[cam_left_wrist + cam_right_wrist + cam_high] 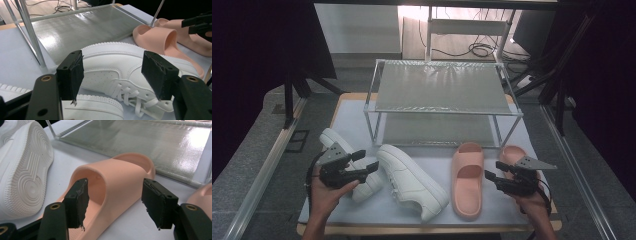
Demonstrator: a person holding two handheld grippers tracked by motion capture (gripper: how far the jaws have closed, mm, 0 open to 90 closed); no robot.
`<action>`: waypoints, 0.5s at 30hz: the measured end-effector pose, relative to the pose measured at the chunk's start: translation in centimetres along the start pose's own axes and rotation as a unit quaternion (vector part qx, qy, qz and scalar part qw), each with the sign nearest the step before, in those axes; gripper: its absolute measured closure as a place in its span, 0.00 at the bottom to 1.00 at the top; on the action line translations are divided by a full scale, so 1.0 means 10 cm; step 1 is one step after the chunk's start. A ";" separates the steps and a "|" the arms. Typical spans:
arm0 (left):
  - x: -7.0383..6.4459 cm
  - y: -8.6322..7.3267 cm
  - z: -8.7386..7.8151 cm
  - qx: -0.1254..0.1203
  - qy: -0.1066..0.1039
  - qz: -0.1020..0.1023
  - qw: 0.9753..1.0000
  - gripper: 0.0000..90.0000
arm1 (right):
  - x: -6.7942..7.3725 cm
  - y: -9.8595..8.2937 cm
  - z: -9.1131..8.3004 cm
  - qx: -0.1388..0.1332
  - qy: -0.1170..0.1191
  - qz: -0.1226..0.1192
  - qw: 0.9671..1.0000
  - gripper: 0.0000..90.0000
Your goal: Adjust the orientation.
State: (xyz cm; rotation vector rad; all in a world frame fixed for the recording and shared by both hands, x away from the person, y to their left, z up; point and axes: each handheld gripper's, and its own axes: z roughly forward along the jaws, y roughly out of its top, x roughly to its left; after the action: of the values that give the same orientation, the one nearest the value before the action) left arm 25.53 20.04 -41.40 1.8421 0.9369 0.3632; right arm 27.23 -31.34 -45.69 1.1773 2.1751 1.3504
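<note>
In the high view, the left claw sits at the lower left of the frame, jaws spread and gripping nothing, over the gap between two white sneakers. One sneaker lies just right of it, angled toward the bottom center; the other sneaker lies partly under that hand. The right claw sits at the lower right, jaws also spread and empty, between two pink slides: one slide to its left, the second slide beneath it. A metal rack stands behind them on the counter.
</note>
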 end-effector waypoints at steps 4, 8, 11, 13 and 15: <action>-0.02 0.00 0.02 0.005 -0.001 0.002 1.000 0.39 | -0.02 0.00 0.01 0.007 -0.002 -0.001 1.000 0.47; -0.04 -0.01 0.01 0.004 -0.001 0.005 1.000 0.39 | -0.04 -0.02 0.00 0.010 0.001 0.002 1.000 0.58; -0.05 0.01 -0.01 0.002 0.000 0.007 1.000 0.39 | -0.04 -0.03 -0.03 0.012 -0.002 0.007 1.000 0.68; -0.06 0.02 -0.01 0.001 -0.001 0.008 1.000 0.39 | -0.04 -0.03 -0.03 0.008 -0.005 0.006 1.000 0.71; -0.06 0.04 -0.01 0.000 -0.003 0.009 1.000 0.39 | -0.04 -0.04 -0.04 0.007 -0.011 0.009 1.000 0.78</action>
State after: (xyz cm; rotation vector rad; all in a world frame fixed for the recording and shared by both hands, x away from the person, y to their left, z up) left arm 25.25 19.57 -40.96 1.8523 0.9165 0.3687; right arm 27.04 -32.03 -45.83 1.2139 2.1671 1.3253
